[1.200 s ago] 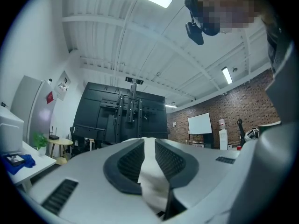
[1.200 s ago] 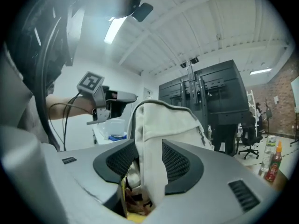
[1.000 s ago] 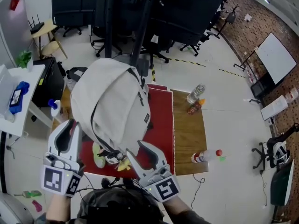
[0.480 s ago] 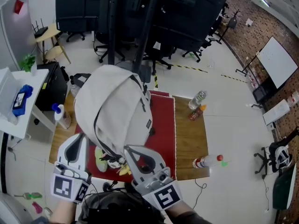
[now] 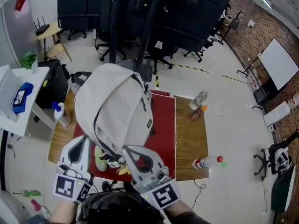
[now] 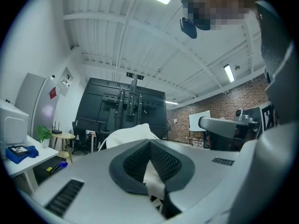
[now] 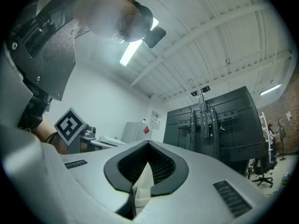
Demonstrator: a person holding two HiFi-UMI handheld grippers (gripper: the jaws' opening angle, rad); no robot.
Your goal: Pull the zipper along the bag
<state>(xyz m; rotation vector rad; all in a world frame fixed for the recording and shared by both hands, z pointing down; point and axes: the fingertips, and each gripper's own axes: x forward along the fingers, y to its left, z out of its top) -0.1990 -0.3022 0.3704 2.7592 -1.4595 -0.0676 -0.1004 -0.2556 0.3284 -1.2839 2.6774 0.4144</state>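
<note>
Both grippers have just closed. The left gripper (image 5: 78, 146), at lower left of the head view, pinches a fold of the pale bag (image 5: 117, 106), and the right gripper (image 5: 135, 153) beside it nips another. That probably anchors the near end for pulling the zipper (image 5: 95, 122). The bag lies mid-frame on the red mat (image 5: 163, 125), its long axis running up the frame and its open end toward the grippers.
</note>
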